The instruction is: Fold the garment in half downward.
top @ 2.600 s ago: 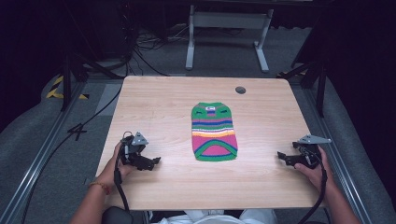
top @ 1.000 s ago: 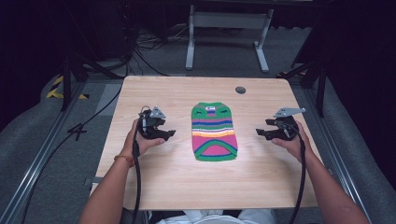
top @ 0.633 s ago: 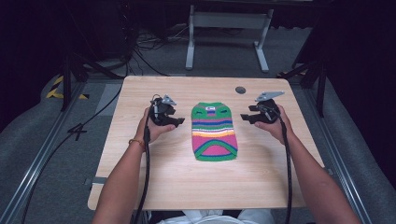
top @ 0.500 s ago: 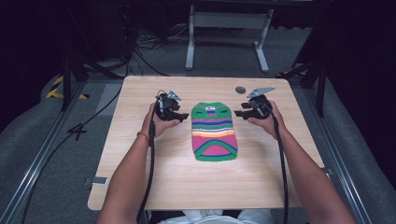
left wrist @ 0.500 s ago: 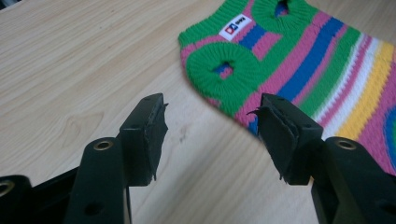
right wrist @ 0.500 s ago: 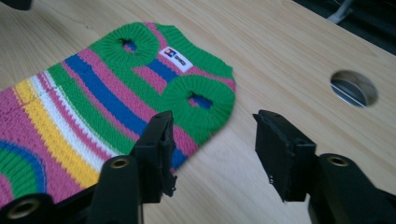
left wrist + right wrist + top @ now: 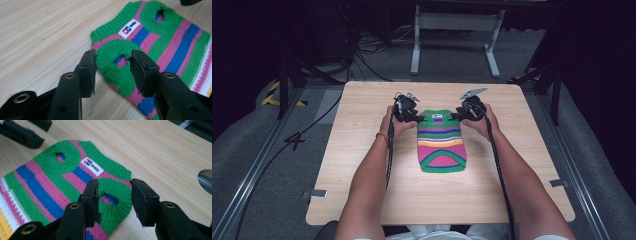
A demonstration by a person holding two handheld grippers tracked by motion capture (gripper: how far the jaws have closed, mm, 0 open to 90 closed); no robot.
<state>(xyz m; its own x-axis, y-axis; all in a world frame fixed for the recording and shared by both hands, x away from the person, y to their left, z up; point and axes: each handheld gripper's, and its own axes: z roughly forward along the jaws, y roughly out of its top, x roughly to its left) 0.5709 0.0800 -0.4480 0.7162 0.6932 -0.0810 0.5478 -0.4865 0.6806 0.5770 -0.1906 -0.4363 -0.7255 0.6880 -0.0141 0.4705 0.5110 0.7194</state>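
Left gripper (image 7: pixel 112 66) and right gripper (image 7: pixel 113 195), jaws spread, are straddling the green armhole cuffs of the striped knitted pet sweater (image 7: pixel 441 140) lying flat at centre frame on the tabletop (image 7: pixel 362 150); closing both together, squarely on the ribbing, should secure an even lift.

Both my forearms reach forward toward the far half of the table. My left tool (image 7: pixel 416 118) and right tool (image 7: pixel 457 116) sit level with each other, tips turned inward, each with its jaws spread apart.
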